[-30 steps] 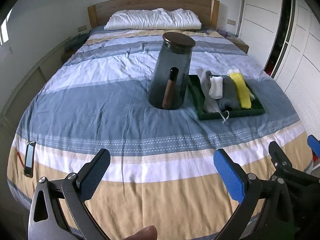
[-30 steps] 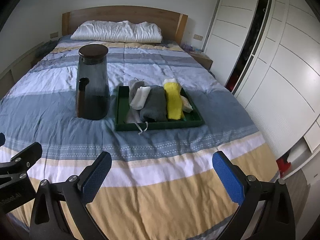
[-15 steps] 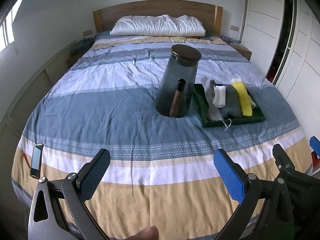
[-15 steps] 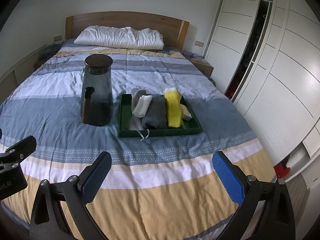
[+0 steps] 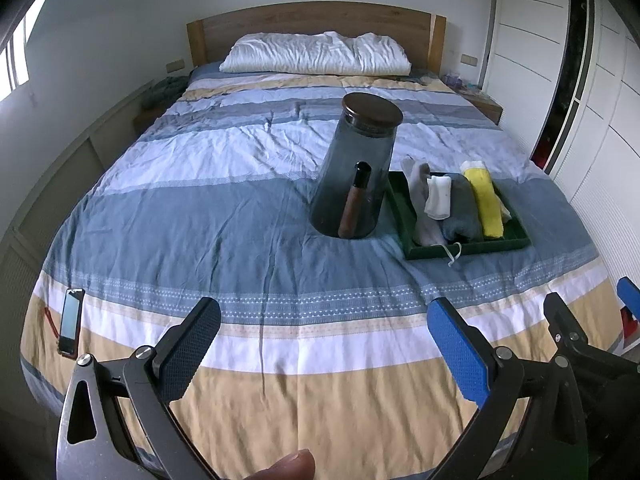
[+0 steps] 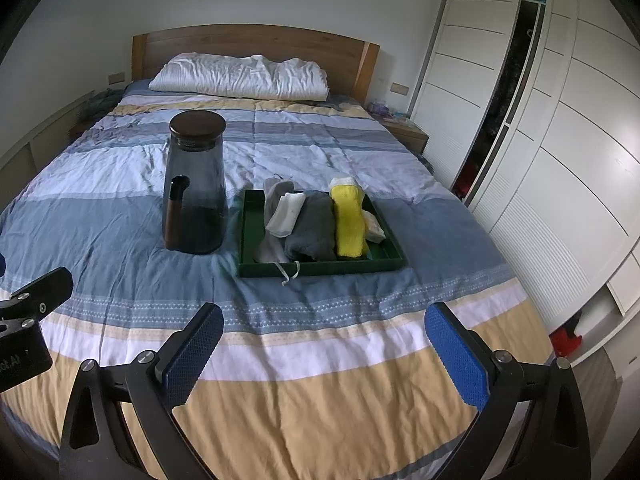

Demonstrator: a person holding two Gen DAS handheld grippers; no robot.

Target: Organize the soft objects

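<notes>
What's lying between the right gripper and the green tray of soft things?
Only striped bedspread between the right gripper and the green tray, seen in the right wrist view.

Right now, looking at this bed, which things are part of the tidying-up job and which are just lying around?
Part of the job:
- green tray
- yellow cloth
- dark grey cloth
- white cloth
- light grey socks

Just lying about:
- smoked glass jar
- phone
- pillow
</notes>
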